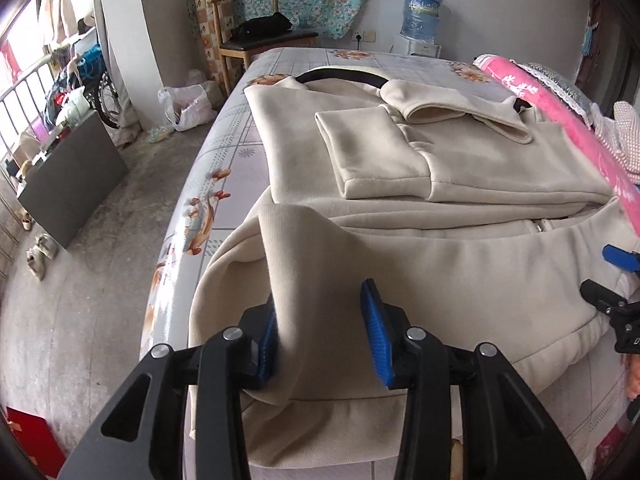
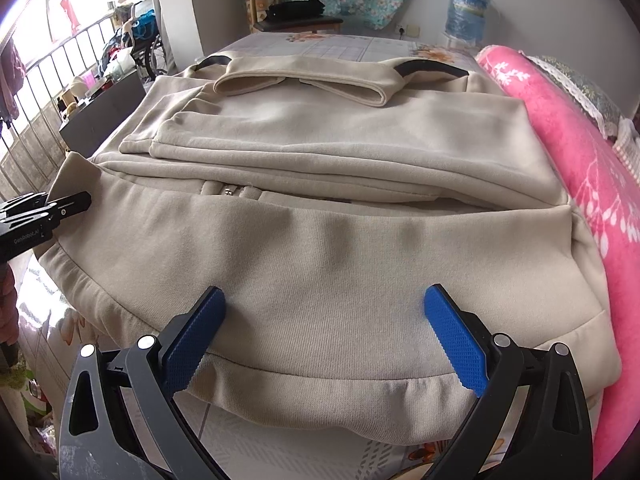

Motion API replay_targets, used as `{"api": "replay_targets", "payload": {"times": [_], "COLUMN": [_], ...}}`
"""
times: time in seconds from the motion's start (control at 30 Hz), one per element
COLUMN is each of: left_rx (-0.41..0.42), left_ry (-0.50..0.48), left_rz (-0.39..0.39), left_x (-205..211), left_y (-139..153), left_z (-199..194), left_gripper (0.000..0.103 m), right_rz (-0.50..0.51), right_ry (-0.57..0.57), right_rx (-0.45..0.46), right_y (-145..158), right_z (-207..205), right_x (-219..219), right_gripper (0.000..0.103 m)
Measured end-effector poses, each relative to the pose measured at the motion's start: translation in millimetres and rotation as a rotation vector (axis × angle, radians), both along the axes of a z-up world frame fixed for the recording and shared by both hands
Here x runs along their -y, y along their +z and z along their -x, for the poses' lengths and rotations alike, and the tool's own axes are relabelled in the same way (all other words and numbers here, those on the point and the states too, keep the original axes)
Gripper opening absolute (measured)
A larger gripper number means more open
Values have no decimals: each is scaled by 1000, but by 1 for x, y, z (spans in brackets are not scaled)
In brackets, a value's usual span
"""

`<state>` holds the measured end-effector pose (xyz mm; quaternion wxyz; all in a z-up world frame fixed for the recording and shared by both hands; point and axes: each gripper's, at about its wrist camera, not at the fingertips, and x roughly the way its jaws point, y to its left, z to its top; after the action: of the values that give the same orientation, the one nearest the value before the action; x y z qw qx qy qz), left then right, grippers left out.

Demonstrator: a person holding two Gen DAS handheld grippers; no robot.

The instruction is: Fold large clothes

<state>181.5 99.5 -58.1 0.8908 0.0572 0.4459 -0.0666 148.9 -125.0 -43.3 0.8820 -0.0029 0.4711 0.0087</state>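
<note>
Looking down the left gripper (image 1: 322, 334), its 2 blue pads (image 1: 376, 340) stand partly apart with a raised fold of the beige jacket (image 1: 460, 264) between them. The cloth lies against the left pad, but there's a clear gap at the right one, so I can't really tell if it's pinched or just draped there.

The right gripper (image 2: 322, 334) is spread wide over the jacket's near hem band, pads on either side of the fabric and holding nothing.

Out from there, the jacket lies across the bed (image 1: 240, 148), partly folded: the upper half is doubled over with a sleeve (image 1: 372, 152) laid flat on top, a zipper pull (image 2: 229, 191) peeks out at the fold line, and the collar with its dark lining sits at the far end. A pink blanket (image 2: 580, 184) runs along the jacket's right side, touching it. A wooden chair (image 1: 244, 32) and a water jug (image 1: 420, 12) stand past the far end of the bed.
</note>
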Motion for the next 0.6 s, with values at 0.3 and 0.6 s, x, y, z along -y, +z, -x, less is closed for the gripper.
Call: {"api": "replay_targets", "payload": {"times": [0.3,0.6], "left_rx": [50,64], "left_ry": [33,67], "left_rz": [-150,-151], "left_x": [20,23], "left_y": [1,1], "left_z": [8,11], "left_gripper": [38,38], "right_rz": [-108,-86], "right_ry": [-36,-71], "right_rx": [118,96], "right_y": [45,65], "right_z": [45,49], "right_x": [56,117], "right_gripper": [95,80]}}
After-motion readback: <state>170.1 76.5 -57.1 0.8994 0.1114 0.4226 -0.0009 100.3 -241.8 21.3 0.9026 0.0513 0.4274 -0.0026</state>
